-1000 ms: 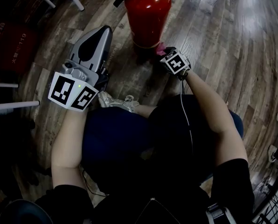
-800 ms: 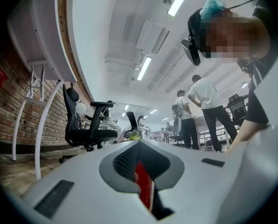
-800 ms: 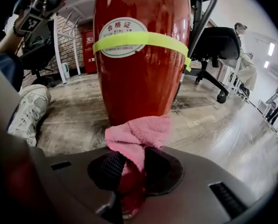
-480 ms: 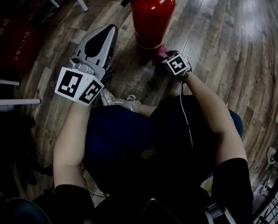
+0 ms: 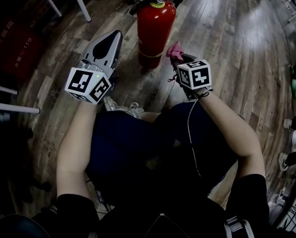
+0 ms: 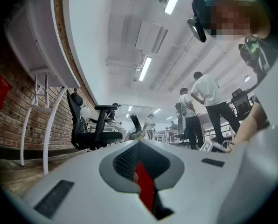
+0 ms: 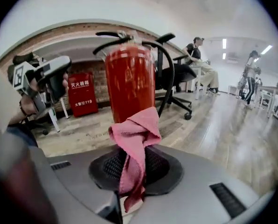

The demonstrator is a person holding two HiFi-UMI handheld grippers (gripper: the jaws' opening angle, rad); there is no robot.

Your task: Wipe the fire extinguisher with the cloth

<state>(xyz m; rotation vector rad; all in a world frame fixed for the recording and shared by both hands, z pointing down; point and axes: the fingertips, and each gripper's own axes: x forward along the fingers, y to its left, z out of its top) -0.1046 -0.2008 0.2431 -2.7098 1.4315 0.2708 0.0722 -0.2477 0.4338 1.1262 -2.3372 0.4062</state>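
Dim, vignetted head view, glare on the wooden floor (image 5: 247, 29), bright ceiling strip lights (image 6: 145, 68), fisheye-warped edges, soft foreground

Red extinguisher (image 5: 155, 29), pink cloth (image 7: 134, 144)

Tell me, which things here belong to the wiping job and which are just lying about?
In the job:
- red fire extinguisher
- pink cloth, pinched in the right gripper

Just lying about:
- black office chair
- red cabinet by the brick wall
- white table leg
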